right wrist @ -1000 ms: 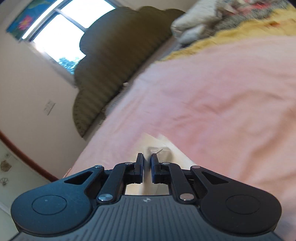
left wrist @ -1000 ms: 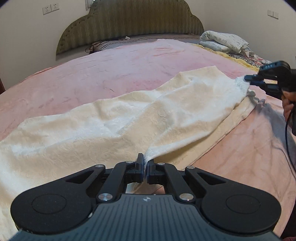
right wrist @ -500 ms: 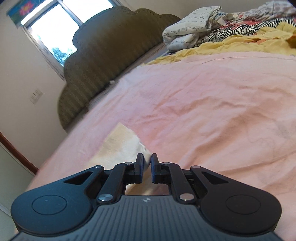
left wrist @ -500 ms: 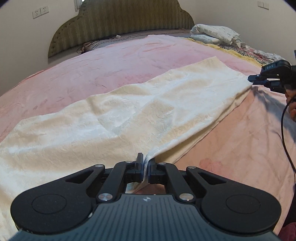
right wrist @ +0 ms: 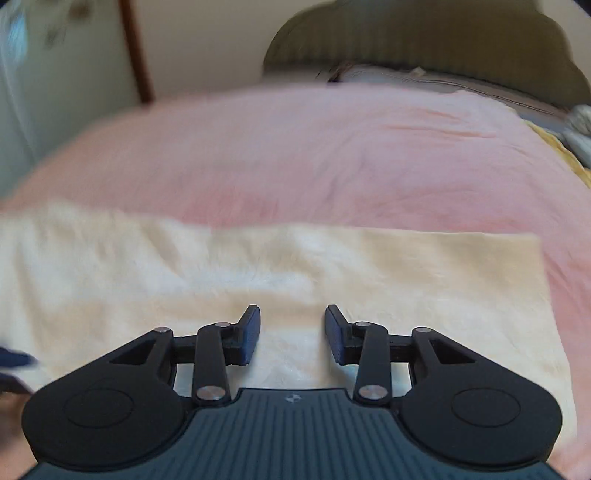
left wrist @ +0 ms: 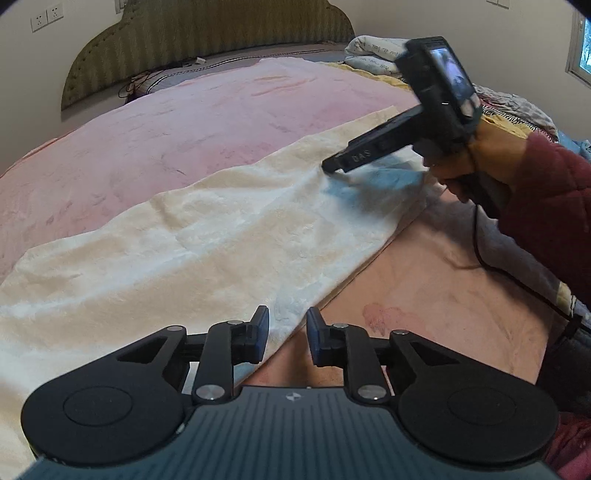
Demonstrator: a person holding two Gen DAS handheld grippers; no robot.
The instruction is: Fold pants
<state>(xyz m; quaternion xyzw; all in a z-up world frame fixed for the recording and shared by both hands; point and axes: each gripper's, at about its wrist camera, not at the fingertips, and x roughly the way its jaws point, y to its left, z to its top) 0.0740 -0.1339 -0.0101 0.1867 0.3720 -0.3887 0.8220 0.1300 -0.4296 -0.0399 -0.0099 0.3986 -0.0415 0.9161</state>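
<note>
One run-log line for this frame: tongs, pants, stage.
left tongs: open, at pants edge | right tongs: open, over pants | pants: flat on pink blanket | stage: unheld

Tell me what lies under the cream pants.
The cream pants lie flat on the pink blanket, which shows all around them. Whether a second leg layer is folded beneath cannot be seen; the top fabric covers it. Both tongs, left and right, are open.

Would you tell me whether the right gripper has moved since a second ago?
Yes. In the left wrist view, the right gripper has come inward from the pants' far end over the cloth, toward the headboard.
</note>
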